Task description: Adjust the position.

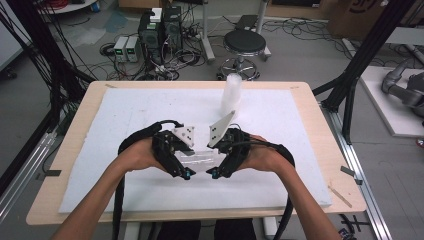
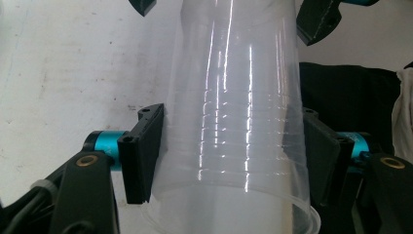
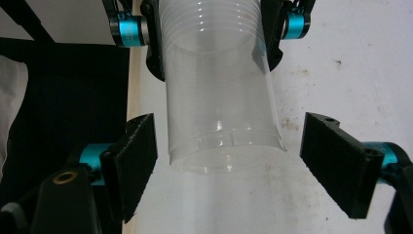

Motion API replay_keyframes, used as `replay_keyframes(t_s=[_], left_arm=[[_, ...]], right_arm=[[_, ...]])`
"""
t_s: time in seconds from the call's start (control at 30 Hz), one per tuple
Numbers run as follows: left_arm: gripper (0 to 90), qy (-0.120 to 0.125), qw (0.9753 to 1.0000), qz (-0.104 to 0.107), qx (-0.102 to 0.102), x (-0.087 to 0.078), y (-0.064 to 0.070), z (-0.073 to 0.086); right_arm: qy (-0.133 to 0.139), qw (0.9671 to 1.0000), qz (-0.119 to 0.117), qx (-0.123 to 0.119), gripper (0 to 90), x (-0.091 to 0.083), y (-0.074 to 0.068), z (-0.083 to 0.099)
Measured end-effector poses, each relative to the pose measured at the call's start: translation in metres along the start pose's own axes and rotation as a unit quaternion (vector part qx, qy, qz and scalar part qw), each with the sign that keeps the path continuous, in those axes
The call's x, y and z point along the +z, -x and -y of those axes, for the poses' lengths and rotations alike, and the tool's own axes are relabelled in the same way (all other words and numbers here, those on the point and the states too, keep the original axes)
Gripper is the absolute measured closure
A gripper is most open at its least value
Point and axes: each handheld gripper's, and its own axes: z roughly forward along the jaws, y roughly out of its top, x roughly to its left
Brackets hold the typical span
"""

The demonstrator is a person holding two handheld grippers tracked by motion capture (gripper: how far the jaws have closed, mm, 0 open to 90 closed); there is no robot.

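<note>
A wooden table [image 1: 305, 107] carries a white foam sheet [image 1: 150, 107] that covers most of its top; the sheet shows faint grey marks and small dark specks in both gripper views. A tall stack of clear cups [image 1: 231, 94] stands upright near the far edge of the sheet. Between the two hands, low over the near middle of the sheet, a second stack of clear cups [image 1: 199, 159] lies roughly level. The left gripper [image 1: 186, 172] has its jaws pressed against both sides of this stack near the rim end [image 2: 229, 146]. The right gripper [image 1: 214, 173] faces it at the other end, with its jaws spread and standing clear of the cup base [image 3: 221, 97]. Beyond the table the grey floor [image 1: 300, 55] holds a round black stool [image 1: 244, 44], computer towers [image 1: 160, 30], small white boxes [image 1: 126, 48] and loose cables [image 1: 175, 62]. Black frame posts [image 1: 362, 55] rise at both sides.
</note>
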Motion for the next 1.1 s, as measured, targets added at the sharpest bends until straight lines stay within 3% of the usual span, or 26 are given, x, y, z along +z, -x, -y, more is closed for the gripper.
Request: replay_keyframes(t_s=[0.2, 0.23, 0.5, 0.53, 0.57, 0.6, 0.63, 0.73, 0.9, 0.97, 1.0, 1.03, 1.07, 1.1], left_arm=[[33.0, 0.004, 1.0000, 0.000, 0.003, 0.000, -0.001, 0.000], [33.1, 0.004, 1.0000, 0.000, 0.004, 0.000, -0.001, 0.000], [28.7, 0.011, 0.9999, 0.005, -0.009, 0.002, -0.001, 0.002], [25.3, 0.013, 0.9999, 0.004, -0.009, 0.002, -0.001, 0.002], [13.2, 0.013, 0.9998, 0.003, -0.012, 0.003, -0.001, 0.003], [13.2, 0.013, 0.9997, 0.005, -0.020, 0.003, -0.001, 0.003], [6.0, 0.019, 0.9994, 0.000, -0.029, 0.003, -0.002, 0.004], [4.8, 0.022, 0.9992, -0.005, -0.031, 0.002, -0.003, 0.005], [8.1, 0.043, 0.9989, -0.007, -0.016, -0.003, -0.002, 0.010], [10.5, 0.079, 0.9965, -0.017, -0.019, -0.009, -0.001, 0.014], [10.5, 0.103, 0.9941, -0.020, -0.027, -0.011, 0.000, 0.018], [10.5, 0.120, 0.9922, -0.017, -0.030, -0.012, -0.001, 0.021], [10.5, 0.143, 0.9889, -0.015, -0.036, -0.014, -0.001, 0.026], [10.5, 0.181, 0.9827, -0.017, -0.036, -0.014, 0.001, 0.036]], right_arm=[[-0.004, 1.0000, -0.007, -0.003, 29.8, 0.003, 0.001, -0.001], [-0.006, 0.9999, -0.011, -0.006, 40.5, 0.003, 0.001, -0.001], [-0.004, 0.9999, -0.016, -0.006, 42.3, 0.004, 0.002, -0.001], [-0.004, 0.9999, -0.014, -0.007, 42.3, 0.004, 0.002, -0.001], [-0.007, 0.9999, -0.014, -0.002, 42.3, 0.003, 0.002, 0.000], [-0.007, 0.9999, -0.014, -0.002, 42.3, 0.003, 0.002, 0.000], [-0.006, 0.9999, -0.013, 0.000, 42.4, 0.003, 0.002, 0.000], [-0.009, 0.9998, -0.015, 0.003, 42.5, 0.003, 0.002, 0.000], [-0.005, 0.9999, -0.009, 0.005, 42.6, 0.001, 0.003, 0.003], [0.009, 0.9999, -0.009, 0.005, 42.7, 0.000, 0.003, 0.007], [0.009, 0.9999, -0.009, 0.005, 42.7, 0.000, 0.003, 0.007], [0.030, 0.9995, -0.011, 0.008, 42.8, -0.002, 0.003, 0.014], [0.030, 0.9995, -0.011, 0.008, 42.8, -0.002, 0.003, 0.014], [0.060, 0.9980, -0.011, 0.016, 42.8, -0.003, 0.002, 0.024]])
